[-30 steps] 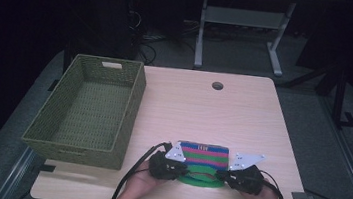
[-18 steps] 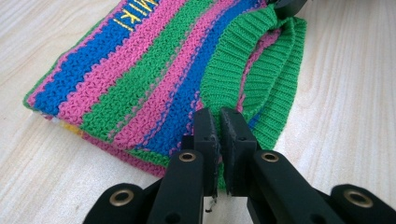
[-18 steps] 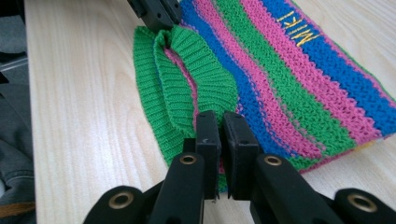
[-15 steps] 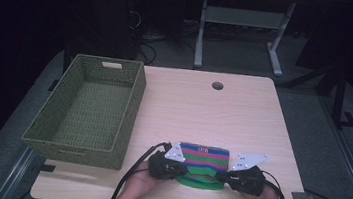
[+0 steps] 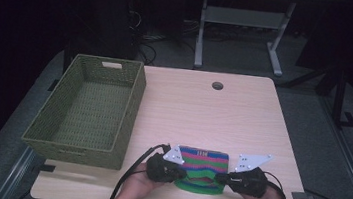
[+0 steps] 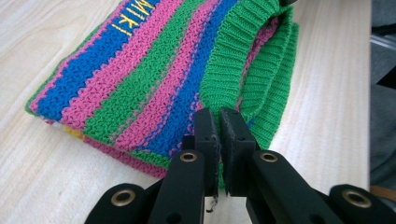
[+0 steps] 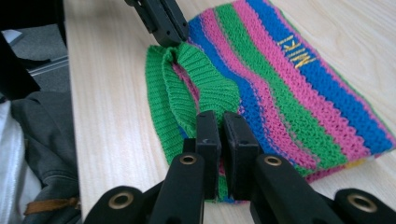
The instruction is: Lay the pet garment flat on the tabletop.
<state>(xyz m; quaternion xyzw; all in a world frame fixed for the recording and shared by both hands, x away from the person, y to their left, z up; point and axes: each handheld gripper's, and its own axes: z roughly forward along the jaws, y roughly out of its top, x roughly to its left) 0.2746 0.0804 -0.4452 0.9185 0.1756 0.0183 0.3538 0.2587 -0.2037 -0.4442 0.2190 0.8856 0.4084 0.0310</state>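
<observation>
A knitted piece [image 5: 203,169] striped in blue, pink and green, with yellow letters and a green ribbed hem, lies folded at the table's near edge. My left gripper [image 5: 179,173] is at its left end, shut on the green ribbed hem [image 6: 224,84]. My right gripper [image 5: 222,177] is at its right end, shut on the same hem [image 7: 205,88]. In the right gripper view the left gripper's jaws [image 7: 161,21] pinch the far end of the hem. The hem's top layer is lifted slightly off the layers below.
A green woven basket [image 5: 87,112] stands empty on the table's left side. A round cable hole [image 5: 217,85] sits near the far edge. Black cables trail off the near edge. Bare wooden table [image 5: 222,120] stretches beyond the knit.
Both grippers have drawn a little toward the near edge, pulling the green hem with them. The knit's far part has stayed put.
</observation>
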